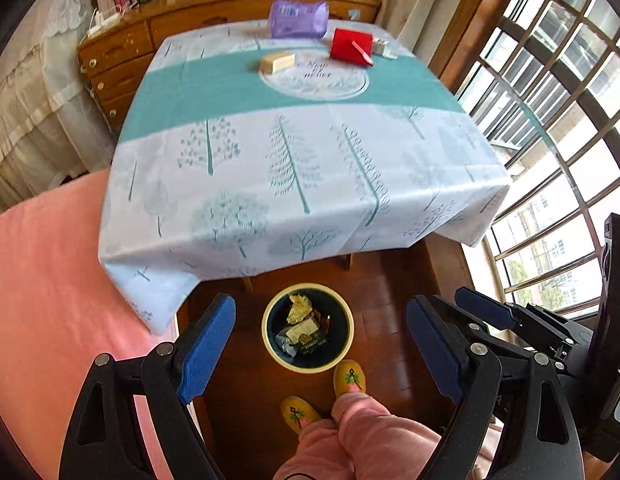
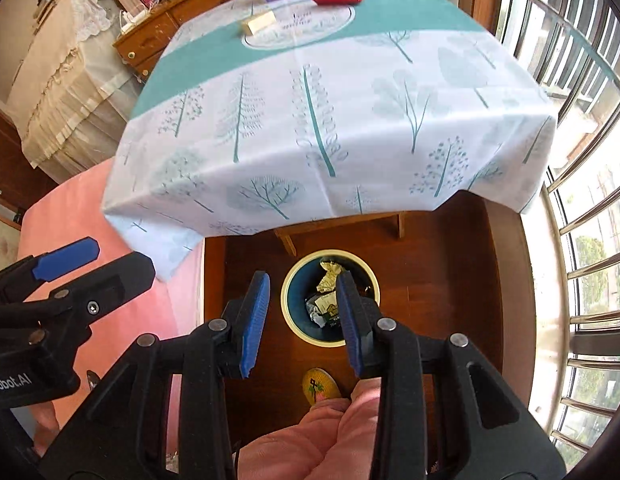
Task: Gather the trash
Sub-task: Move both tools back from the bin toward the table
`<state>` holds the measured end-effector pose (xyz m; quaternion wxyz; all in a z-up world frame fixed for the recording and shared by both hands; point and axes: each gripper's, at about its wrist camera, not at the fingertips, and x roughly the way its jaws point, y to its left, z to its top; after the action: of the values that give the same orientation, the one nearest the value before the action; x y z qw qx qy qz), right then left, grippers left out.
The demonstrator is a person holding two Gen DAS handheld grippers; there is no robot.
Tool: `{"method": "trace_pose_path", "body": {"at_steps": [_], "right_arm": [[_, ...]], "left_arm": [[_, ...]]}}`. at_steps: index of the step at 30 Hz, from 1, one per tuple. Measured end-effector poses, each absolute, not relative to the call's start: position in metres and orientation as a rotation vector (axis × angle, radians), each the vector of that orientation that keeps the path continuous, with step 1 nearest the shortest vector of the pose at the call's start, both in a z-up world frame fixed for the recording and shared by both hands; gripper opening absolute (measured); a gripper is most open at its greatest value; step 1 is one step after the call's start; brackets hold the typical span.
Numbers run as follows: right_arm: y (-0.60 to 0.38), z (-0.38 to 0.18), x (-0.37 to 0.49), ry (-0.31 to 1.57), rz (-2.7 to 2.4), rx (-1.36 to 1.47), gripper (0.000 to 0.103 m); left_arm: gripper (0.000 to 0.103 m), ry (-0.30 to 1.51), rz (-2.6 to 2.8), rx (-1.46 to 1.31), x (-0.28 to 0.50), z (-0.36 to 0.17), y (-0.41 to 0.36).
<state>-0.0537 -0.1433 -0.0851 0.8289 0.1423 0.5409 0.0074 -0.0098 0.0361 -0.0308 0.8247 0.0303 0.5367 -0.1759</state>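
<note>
The left gripper [image 1: 322, 344] is hanging spread wide and empty above the floor, and the right gripper [image 2: 301, 320] is hovering beside it with its jaws partly apart and nothing between them. Both are pointing steeply down at the bin [image 1: 307, 366], which is standing on the wooden floor just in front of the table [image 1: 269, 184], probably so scraps can be dropped straight in. Inside, crumpled wrappers [image 1: 299, 308] and a flattened packet [image 1: 305, 338] are lying in a heap. On the table a red box [image 1: 350, 46], a purple pack [image 1: 297, 18] and a cream block [image 1: 275, 62] are waiting at the far end, possibly the next things to collect. The person's slippers [image 1: 350, 378] are standing just beside the bin.
</note>
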Motion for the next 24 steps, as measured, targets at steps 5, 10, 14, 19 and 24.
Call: {"method": "trace_pose_path", "body": {"at_steps": [5,10,14,19,24], "right_arm": [[-0.146,-0.023,-0.048,1.016,-0.004,0.293,0.031],[-0.151,0.025,-0.036,0.901,-0.010,0.277,0.031],[-0.159,0.045,-0.017,0.857,-0.018,0.272,0.031],[-0.181,0.044,0.021,0.849,-0.021,0.286,0.031],[-0.212,0.020,0.089,0.875,-0.001,0.292,0.031]], "left_arm": [[0.089,1.026,-0.399,0.093,0.001,0.028,0.032],[0.089,0.957,-0.399,0.110,0.023,0.065,0.030],[0.089,0.944,-0.394,0.126,0.043,0.075,0.024],[0.089,0.943,-0.384,0.151,0.084,0.071,0.010],[0.089,0.970,-0.318,0.151,0.150,0.053,-0.005]]}}
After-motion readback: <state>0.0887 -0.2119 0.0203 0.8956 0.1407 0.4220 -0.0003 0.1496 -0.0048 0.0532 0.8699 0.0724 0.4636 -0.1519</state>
